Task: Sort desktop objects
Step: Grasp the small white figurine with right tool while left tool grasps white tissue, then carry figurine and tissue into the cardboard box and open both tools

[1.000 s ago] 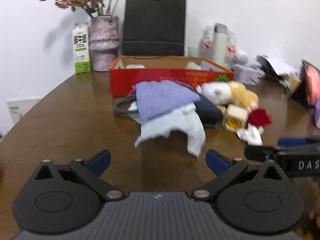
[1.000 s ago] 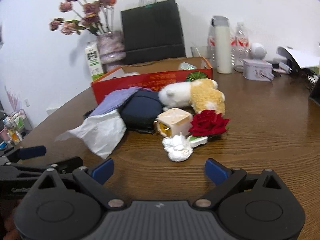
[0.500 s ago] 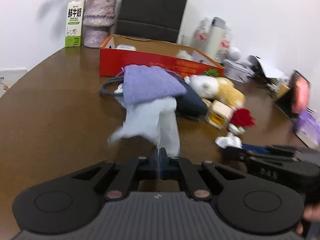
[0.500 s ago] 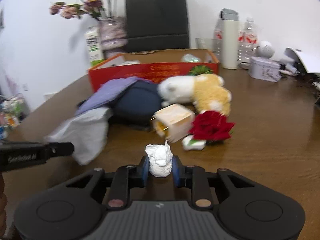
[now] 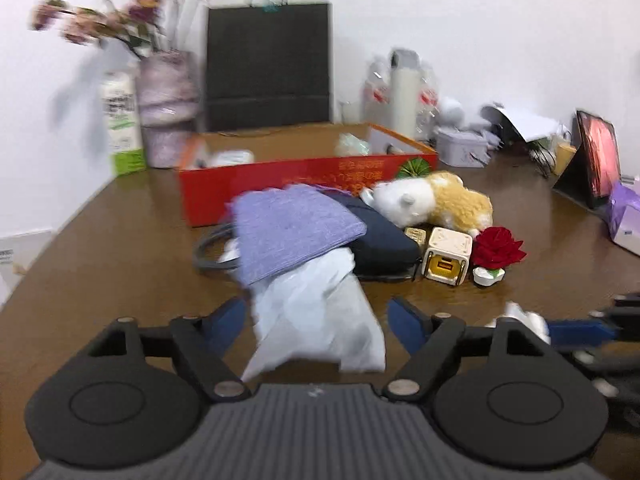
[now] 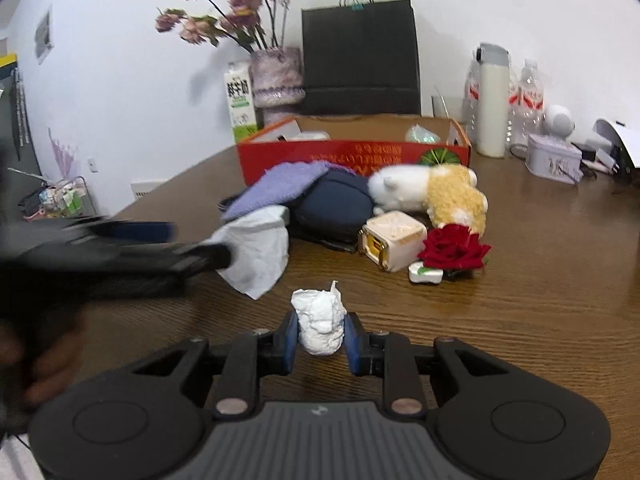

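Observation:
My left gripper [image 5: 316,322] is open, its blue fingers either side of a white tissue sheet [image 5: 320,320] that hangs out from under a purple cloth [image 5: 292,228]. My right gripper [image 6: 320,338] is shut on a crumpled white paper ball [image 6: 320,320] and holds it above the table. The pile behind holds a navy pouch [image 6: 332,208], a plush toy [image 6: 436,194], a cream cube [image 6: 394,244] and a red rose [image 6: 454,248]. The left gripper [image 6: 160,246] shows blurred in the right wrist view, by the tissue [image 6: 256,252].
An open red box [image 6: 352,152] stands behind the pile. A black paper bag [image 6: 360,52], flower vase [image 6: 278,76], milk carton [image 6: 240,102], bottles [image 6: 492,100] and a small tin [image 6: 554,160] line the back. A tablet [image 5: 600,160] stands at the right.
My left gripper was shut half a second ago and now is open around the tissue. My right gripper stays shut on the paper ball and has lifted it slightly.

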`<state>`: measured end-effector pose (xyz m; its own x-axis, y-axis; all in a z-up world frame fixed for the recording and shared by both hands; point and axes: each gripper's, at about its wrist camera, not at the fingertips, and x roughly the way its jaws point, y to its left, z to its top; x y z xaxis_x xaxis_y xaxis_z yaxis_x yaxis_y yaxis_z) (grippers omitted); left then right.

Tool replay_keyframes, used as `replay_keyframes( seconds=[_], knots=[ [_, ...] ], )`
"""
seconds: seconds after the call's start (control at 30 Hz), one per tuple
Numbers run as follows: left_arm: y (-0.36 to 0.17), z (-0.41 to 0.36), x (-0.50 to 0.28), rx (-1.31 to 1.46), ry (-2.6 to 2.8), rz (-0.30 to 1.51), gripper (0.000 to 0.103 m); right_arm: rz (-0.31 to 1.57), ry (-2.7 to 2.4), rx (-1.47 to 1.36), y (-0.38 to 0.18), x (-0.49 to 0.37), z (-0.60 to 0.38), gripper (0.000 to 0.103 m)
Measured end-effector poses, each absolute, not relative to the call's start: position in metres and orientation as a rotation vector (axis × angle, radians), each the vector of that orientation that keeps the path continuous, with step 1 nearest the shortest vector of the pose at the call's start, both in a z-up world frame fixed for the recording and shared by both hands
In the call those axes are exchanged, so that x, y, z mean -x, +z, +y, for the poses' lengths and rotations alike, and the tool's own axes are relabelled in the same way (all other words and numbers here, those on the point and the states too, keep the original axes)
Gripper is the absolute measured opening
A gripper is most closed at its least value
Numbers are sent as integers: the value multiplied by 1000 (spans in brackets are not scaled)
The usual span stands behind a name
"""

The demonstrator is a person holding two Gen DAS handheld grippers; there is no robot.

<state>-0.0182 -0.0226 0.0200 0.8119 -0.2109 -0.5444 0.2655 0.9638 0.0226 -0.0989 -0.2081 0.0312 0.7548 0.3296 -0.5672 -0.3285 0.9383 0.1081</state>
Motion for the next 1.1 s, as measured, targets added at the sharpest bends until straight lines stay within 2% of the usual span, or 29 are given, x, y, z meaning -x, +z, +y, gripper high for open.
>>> replay_keyframes(
  seconds=[0.07,0.1,0.2,0.4,0.57,0.77,0.87,0.97,1.1],
  knots=[
    [9,-30,-3,-129,-183,641,40,623,347,-6,30,98,-210,24],
    [6,-31,-8,-137,-144,670,3,630,338,-8,29,97,-211,24],
    [17,-17,16,-6,-183,639,3,633,320,-1,29,100,-215,24],
    [66,12,116,134,-326,534,3,607,331,23,37,111,-216,24],
    [99,25,124,144,-306,471,3,572,362,-2,46,109,-213,24],
    [122,34,41,285,-330,516,3,510,428,-3,86,77,-219,23],
    [149,23,-21,246,-356,475,3,426,445,58,122,39,-219,23],
    [163,-2,-107,124,-296,444,4,430,444,62,148,-39,-220,23],
    [131,-14,-230,177,-280,587,4,578,443,-72,142,-191,-220,23]
  ],
)
